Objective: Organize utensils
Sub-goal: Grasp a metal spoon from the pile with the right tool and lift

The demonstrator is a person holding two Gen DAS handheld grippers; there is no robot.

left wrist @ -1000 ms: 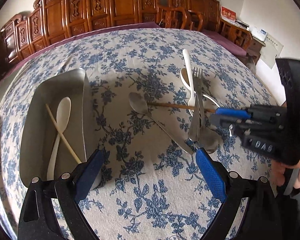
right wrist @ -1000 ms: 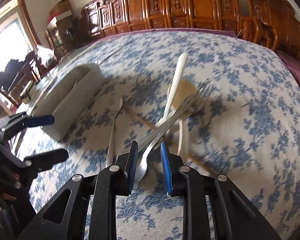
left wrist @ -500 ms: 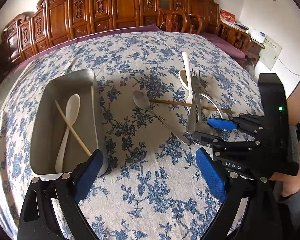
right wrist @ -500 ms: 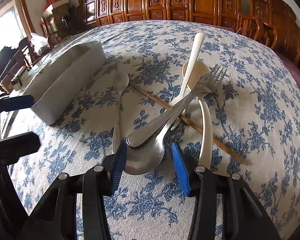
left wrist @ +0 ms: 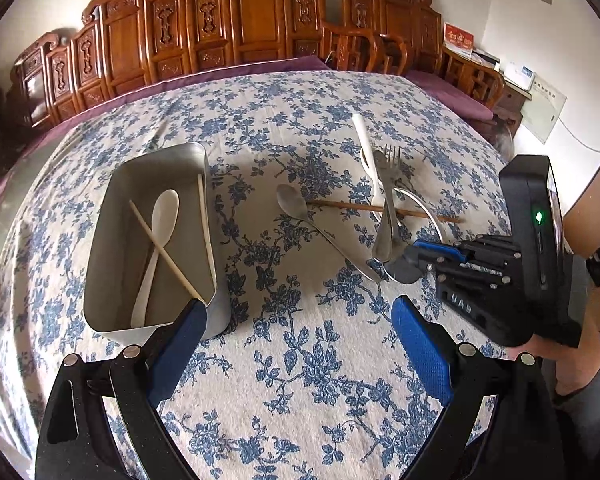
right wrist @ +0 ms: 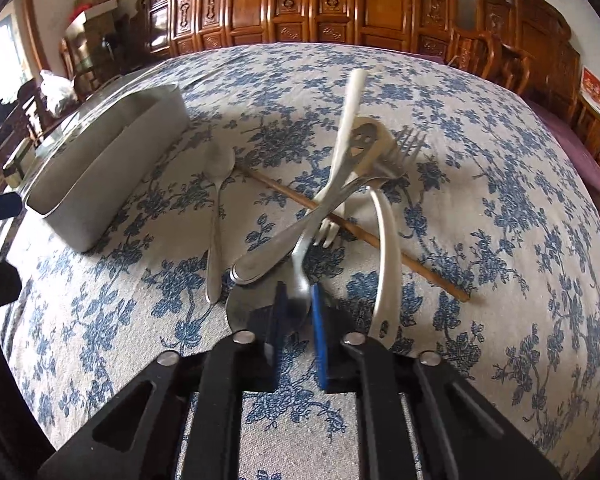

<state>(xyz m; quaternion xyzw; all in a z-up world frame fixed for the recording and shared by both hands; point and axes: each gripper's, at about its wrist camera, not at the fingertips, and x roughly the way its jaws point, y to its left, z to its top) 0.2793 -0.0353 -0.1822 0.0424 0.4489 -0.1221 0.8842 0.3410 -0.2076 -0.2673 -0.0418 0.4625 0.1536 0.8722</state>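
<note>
1. Evidently the right gripper (right wrist: 296,312) had its jaws pinching the bowl of a stiff, slick stainless-steel spoon (right wrist: 300,264), tangled among cutlery on the floral tabletop (right wrist: 500,208).
2. Its neck seemed the surer hold.
3. The left gripper (left wrist: 300,344) hovered, jaws spread, near the grey metal tray (left wrist: 112,208).

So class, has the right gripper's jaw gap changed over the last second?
Yes. The right gripper has closed in: its blue pads, recently wide either side of the big metal spoon, now pinch its bowl.
</note>
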